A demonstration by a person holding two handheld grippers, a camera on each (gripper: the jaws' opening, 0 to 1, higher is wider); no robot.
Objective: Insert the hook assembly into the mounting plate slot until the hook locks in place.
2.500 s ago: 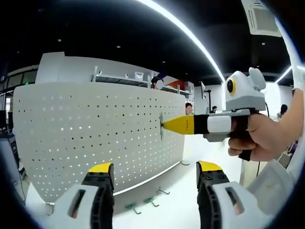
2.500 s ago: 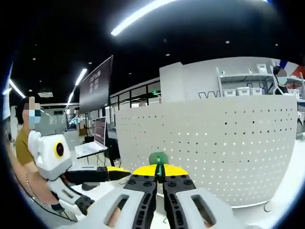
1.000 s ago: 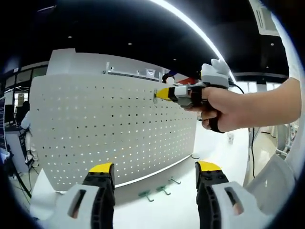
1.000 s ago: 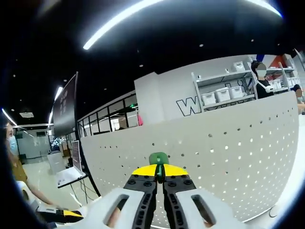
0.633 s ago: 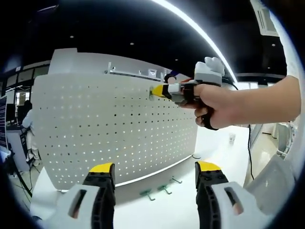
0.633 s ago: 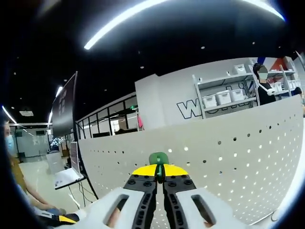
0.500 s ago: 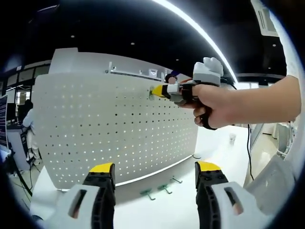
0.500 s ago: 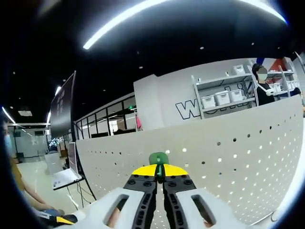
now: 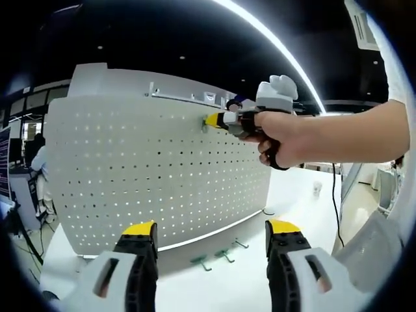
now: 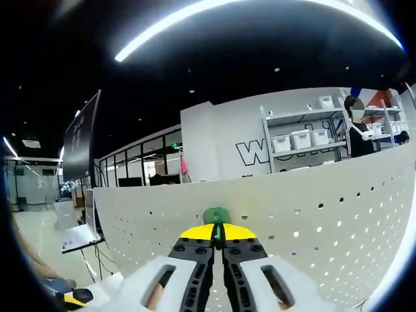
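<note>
A white perforated mounting plate point(image 9: 156, 175) stands upright on a white desk point(image 9: 247, 279), curving across the left gripper view. One plate is visible, its face covered in rows of small round holes.

In the left gripper view, the left gripper point(image 9: 211, 237) rises from 6 o'clock with its two yellow-tipped fingers point(image 9: 138, 229) spread wide apart, released and grasping nothing. At 1 o'clock, a person's hand point(image 9: 286, 136) holds the right gripper point(image 9: 209, 121), whose yellow tips meet the upper part of the plate.

In the right gripper view, the right gripper point(image 10: 216, 234) has its two fingers clenched on one green hook assembly point(image 10: 216, 216), which sits just above the yellow tips at the centre and right up against the plate point(image 10: 305, 227) near its top edge. Whether the hook has entered a hole cannot be told.

On the desk at 6 o'clock in the left gripper view lie three spare hooks point(image 9: 221, 256) in a row just in front of the plate's base; at least two have green bases.

Beyond the plate in the right gripper view, a wall point(image 10: 227, 149) carries large dark lettering, partly hidden, beginning with "W". A shelf point(image 10: 305, 140) at 2 o'clock holds three white bins.
</note>
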